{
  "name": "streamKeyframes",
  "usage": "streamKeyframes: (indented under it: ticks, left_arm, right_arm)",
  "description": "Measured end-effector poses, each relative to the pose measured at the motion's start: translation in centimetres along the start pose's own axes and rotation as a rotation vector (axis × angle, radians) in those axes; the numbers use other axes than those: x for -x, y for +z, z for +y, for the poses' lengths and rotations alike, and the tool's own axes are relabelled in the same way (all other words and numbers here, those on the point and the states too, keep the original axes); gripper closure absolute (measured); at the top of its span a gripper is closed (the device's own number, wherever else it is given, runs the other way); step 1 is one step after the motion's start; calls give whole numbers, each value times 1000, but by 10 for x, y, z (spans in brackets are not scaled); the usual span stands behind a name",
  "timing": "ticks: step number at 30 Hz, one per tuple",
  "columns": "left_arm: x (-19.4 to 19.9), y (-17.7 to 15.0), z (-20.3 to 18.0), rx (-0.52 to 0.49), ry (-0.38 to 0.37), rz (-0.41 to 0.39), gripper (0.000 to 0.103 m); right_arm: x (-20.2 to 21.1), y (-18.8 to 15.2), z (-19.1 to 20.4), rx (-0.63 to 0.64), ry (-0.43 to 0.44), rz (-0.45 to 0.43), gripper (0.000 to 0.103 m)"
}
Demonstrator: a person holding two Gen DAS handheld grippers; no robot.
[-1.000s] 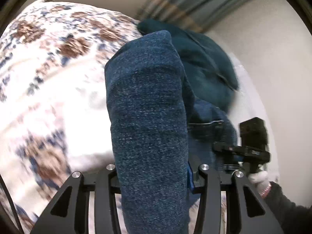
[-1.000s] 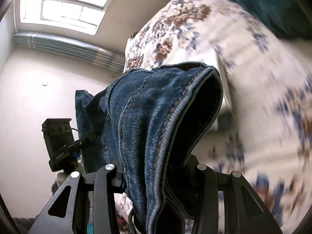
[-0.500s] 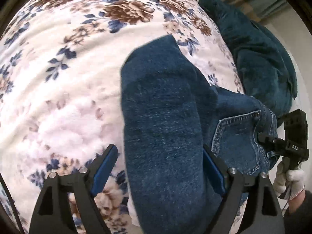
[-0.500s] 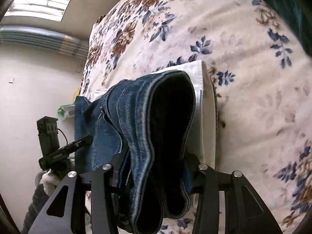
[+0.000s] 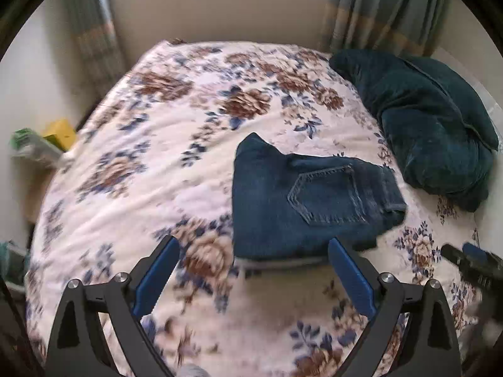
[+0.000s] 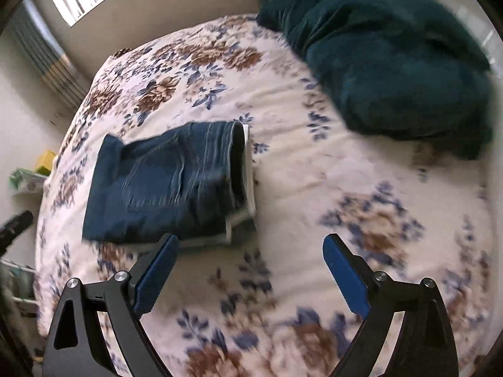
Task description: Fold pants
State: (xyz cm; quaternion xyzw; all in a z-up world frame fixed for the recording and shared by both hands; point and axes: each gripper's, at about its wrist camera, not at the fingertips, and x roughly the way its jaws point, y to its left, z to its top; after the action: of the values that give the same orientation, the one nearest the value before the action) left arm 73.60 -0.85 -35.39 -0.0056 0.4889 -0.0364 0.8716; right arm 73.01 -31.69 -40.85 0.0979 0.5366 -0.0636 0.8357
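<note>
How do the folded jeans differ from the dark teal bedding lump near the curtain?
The jeans are blue denim with stitched seams and a pocket, folded flat into a neat rectangle. The teal bedding is plush, bulkier and heaped loosely at the bed's far side. Both rest on the floral bedspread, untouched by either gripper.

Left claw (image 5: pixel 253 275) opening, empty, right claw (image 6: pixel 251 271) opening, empty, both angled down
</note>
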Motion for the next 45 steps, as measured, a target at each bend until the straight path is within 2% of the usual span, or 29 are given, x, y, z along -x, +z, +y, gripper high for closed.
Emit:
streamKeyframes:
  ticks: [5, 8, 13, 17, 24, 34, 39, 45]
  left_arm:
    - [93, -34, -12, 26, 33, -69, 6]
    - [152, -59, -14, 21, 32, -107, 6]
    - [249, -103, -10, 14, -8, -169, 6]
    - [324, -139, 3, -2, -24, -220, 6]
    - [422, -195, 16, -56, -7, -283, 6]
    - [516, -252, 20, -56, 18, -362, 6]
    - [550, -274, 13, -58, 41, -405, 6]
    - [568, -288, 3, -53, 36, -414, 6]
  right_arm:
    - [105, -61, 20, 77, -36, -45, 8]
    - [178, -96, 28, 94, -66, -112, 8]
    - [303, -153, 37, 78, -70, -230, 8]
    - [389, -201, 49, 73, -80, -283, 8]
    - [517, -294, 72, 63, -83, -353, 8]
    - [642, -388, 79, 80, -53, -441, 8]
    - [684, -410, 77, 108, -32, -485, 8]
    - [709, -427, 67, 122, 3, -488, 8]
